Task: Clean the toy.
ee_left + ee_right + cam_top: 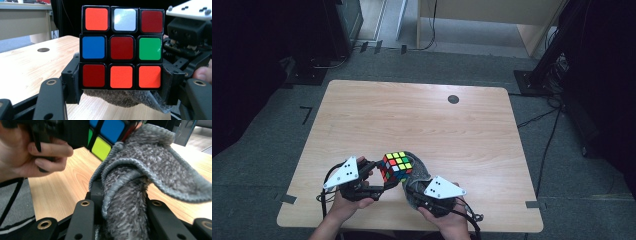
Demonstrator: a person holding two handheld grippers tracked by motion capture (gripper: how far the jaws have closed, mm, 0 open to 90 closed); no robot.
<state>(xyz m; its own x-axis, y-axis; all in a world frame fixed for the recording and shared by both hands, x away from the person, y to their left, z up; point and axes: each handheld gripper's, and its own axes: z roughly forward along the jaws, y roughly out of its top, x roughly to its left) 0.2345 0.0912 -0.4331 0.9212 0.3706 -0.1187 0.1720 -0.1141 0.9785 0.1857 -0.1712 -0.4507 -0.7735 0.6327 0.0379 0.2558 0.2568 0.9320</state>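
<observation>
- The pale wooden bench (422, 115) is the biggest thing here. It has a small dark round hole (453, 99) near its far edge.
- The fuzzy grey cloth (140, 170) is next. It is bunched up between the jaws of the right claw (122, 202), which pinches it tight. Its loose end lies against the cube's underside and right side.
- The left claw (120, 85) pinches the cube by its bottom row, one jaw on each side. The cube is held up off the bench, near the front edge.
- The colourful puzzle cube with black edges (122, 47) shows red, orange, white, blue and green squares to the left claw.
- The step looks like wiping the cube with the cloth. Whether the cloth is pressing hard is hard to see.
- Next, I think the right claw should rub the cloth across a face, while the left claw holds the cube steady.
</observation>
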